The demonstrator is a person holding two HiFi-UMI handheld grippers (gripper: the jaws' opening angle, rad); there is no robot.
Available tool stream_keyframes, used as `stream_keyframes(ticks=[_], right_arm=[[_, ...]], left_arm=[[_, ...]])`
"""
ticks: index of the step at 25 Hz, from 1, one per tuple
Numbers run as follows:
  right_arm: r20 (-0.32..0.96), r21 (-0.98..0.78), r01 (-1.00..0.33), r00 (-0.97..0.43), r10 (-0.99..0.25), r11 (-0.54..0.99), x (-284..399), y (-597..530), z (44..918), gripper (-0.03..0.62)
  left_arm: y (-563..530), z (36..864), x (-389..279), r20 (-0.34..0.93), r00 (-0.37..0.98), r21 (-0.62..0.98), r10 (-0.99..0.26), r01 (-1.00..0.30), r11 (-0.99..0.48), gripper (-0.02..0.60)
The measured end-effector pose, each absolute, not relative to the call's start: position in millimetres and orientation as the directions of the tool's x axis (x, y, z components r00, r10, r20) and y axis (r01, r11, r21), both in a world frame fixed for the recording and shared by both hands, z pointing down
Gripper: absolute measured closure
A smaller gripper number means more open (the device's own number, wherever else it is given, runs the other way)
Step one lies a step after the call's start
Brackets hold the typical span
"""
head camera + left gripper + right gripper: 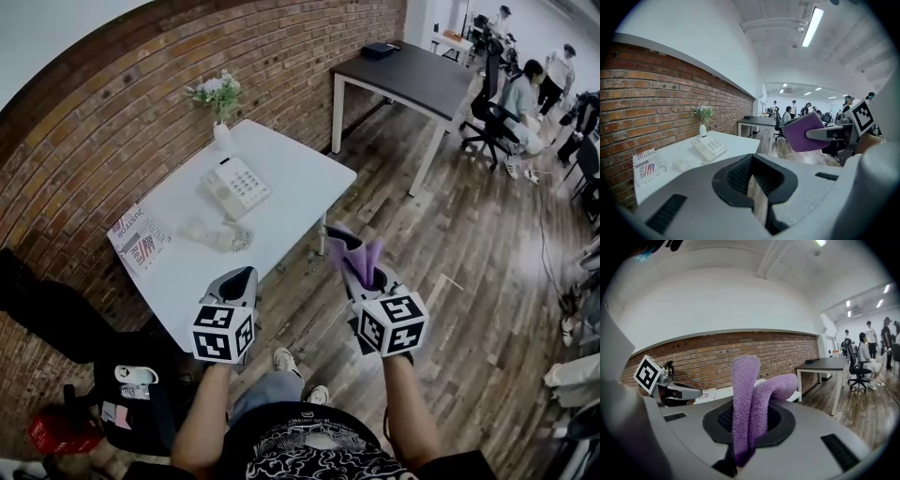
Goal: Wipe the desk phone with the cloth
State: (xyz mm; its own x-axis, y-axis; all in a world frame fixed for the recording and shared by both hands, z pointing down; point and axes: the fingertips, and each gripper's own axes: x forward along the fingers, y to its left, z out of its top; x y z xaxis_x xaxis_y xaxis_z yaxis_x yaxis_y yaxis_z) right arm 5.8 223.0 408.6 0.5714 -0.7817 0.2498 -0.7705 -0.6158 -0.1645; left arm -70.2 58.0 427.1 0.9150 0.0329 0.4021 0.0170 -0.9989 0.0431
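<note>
**Q:** Status of the left claw?

**A:** I read the left gripper point(238, 279) with its jaws pressed almost together. Only a sliver of floor shows between the pads, and nothing is held. It hangs over the wood floor, just off the near edge of the white table point(309, 173).

**Q:** Status of the right claw?

**A:** I read the right gripper point(362, 269) pinching the purple cloth point(744, 408). The cloth stands up folded from between the jaws, with one end drooping forward. This gripper is also over the floor, beside the table.

**Q:** Location of the desk phone?

**A:** The desk phone point(234, 187) lies on the table, well apart from both grippers. A vase of flowers point(222, 134) stands just beyond it, by the brick wall point(112, 112). A printed booklet point(139, 236) lies at the table's left corner. A small pale object point(217, 236) lies between the booklet and the phone; I cannot identify it.
</note>
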Motion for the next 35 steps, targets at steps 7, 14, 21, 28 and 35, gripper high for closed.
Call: stream_keyframes(ticks=[7, 14, 21, 28, 35], right_arm=[[0.268, -0.159, -0.786, 0.548, -0.793, -0.597, 41.1, 202.6, 420.6, 0.546], [0.285, -0.154, -0.812, 0.509, -0.812, -0.563, 99.7, 152.7, 429.4, 0.546], [0.307, -0.157, -0.839, 0.461, -0.833, -0.522, 158.8, 91.6, 432.8, 0.546], [0.331, -0.146, -0.864, 0.415, -0.847, -0.481, 206.4, 28.5, 433.1, 0.546], [0.361, -0.138, -0.886, 0.371, -0.856, -0.442, 236.8, -24.7, 436.2, 0.546]], left_arm=[[39.7, 441.2, -35.4, 0.405, 0.914, 0.063, 0.021, -0.005, -0.998, 0.575], [-2.5, 453.8, 15.3, 0.408, 0.913, 0.084, -0.008, -0.046, -0.995, 0.575], [-61.0, 456.1, 63.3, 0.417, 0.907, 0.099, -0.055, -0.106, -0.989, 0.575], [-119.3, 455.4, 101.7, 0.418, 0.903, 0.112, -0.099, -0.16, -0.981, 0.575], [-165.6, 464.5, 119.1, 0.425, 0.896, 0.145, -0.132, -0.212, -0.966, 0.575]])
